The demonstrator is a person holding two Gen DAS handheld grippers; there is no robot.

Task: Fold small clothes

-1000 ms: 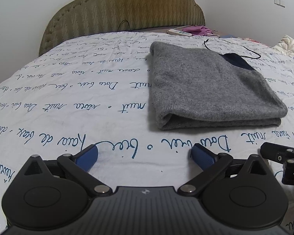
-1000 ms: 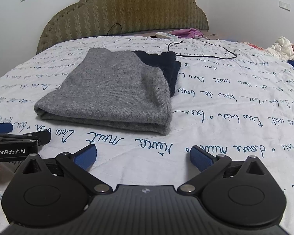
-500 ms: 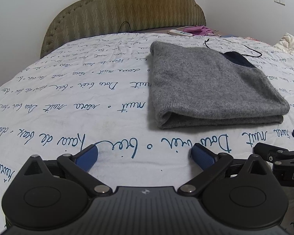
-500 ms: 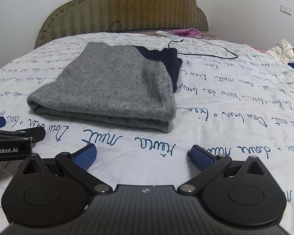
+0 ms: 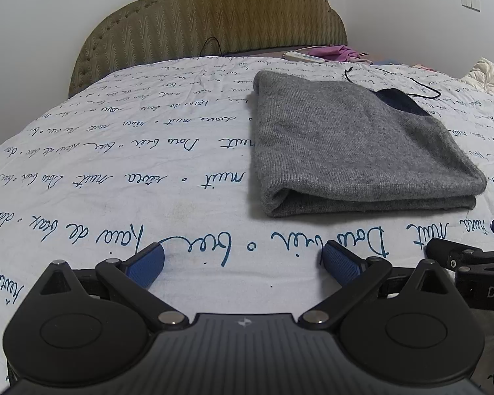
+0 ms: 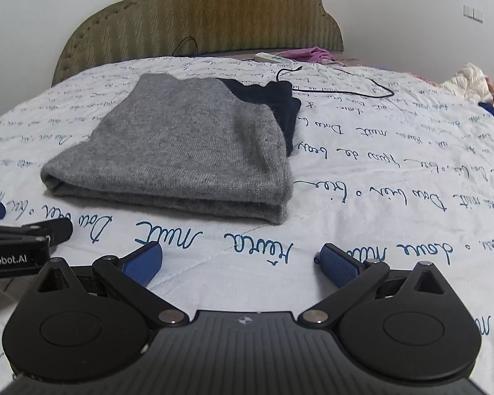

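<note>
While folded, sweater (image 5: 352, 144) lies lengthwise toward headboard (image 5: 214, 26).

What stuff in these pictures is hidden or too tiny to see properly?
- Dark blue part of the grey sweater: mostly covered by the grey fold in both views.
- Right gripper in the left wrist view: cut off by the frame's right edge.
- White remote-like thing near the headboard: too small to identify.
- Pale clothes pile: cut off and distorted at the fisheye's right edge.
</note>
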